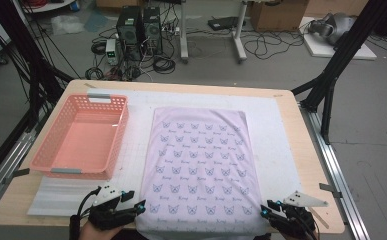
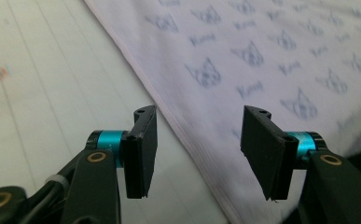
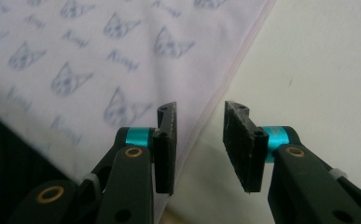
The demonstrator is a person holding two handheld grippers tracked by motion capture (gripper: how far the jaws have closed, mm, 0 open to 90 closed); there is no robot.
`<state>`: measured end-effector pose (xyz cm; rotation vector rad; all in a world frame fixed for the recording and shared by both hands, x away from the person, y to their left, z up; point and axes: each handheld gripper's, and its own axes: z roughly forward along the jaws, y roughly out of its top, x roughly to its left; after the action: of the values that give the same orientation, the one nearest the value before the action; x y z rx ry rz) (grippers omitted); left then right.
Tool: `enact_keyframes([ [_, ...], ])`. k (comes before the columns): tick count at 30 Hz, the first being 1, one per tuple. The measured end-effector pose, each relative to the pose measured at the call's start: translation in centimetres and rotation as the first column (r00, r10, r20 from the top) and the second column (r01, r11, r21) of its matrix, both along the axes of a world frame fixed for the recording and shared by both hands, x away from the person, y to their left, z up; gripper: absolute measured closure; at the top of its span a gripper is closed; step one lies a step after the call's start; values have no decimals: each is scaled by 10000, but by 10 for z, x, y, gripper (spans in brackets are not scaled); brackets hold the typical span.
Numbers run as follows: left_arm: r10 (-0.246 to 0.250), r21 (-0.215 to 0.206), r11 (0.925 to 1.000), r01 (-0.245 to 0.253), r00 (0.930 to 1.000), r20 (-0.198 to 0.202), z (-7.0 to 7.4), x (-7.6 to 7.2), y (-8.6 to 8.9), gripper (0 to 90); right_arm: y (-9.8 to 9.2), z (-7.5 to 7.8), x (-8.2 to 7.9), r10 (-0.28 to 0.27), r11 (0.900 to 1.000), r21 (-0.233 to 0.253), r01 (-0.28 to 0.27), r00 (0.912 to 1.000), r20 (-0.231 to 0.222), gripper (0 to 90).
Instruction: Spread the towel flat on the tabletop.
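Your left tongs [image 1: 140, 206] sit at the near left corner of the cat-print cloth [image 1: 201, 165] with jaws spread wide, straddling its hemmed edge without pinching it. Your right tongs [image 1: 264, 209] wait at the near right corner, jaws parted more narrowly, the hem running between them. That cloth lies flat on the white mat [image 1: 276, 125] covering the surface, its near edge hanging over the front. Left of it stands a pink basket [image 1: 58, 162].
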<state>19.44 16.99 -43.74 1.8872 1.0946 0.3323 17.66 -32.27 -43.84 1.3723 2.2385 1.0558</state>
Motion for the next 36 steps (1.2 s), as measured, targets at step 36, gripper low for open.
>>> enact_keyframes([
  [36,74,-1457,9889,281,9713,2376,16,98,-22,208,1,12,107,-744,9968,404,690,9855,1523,385],
])
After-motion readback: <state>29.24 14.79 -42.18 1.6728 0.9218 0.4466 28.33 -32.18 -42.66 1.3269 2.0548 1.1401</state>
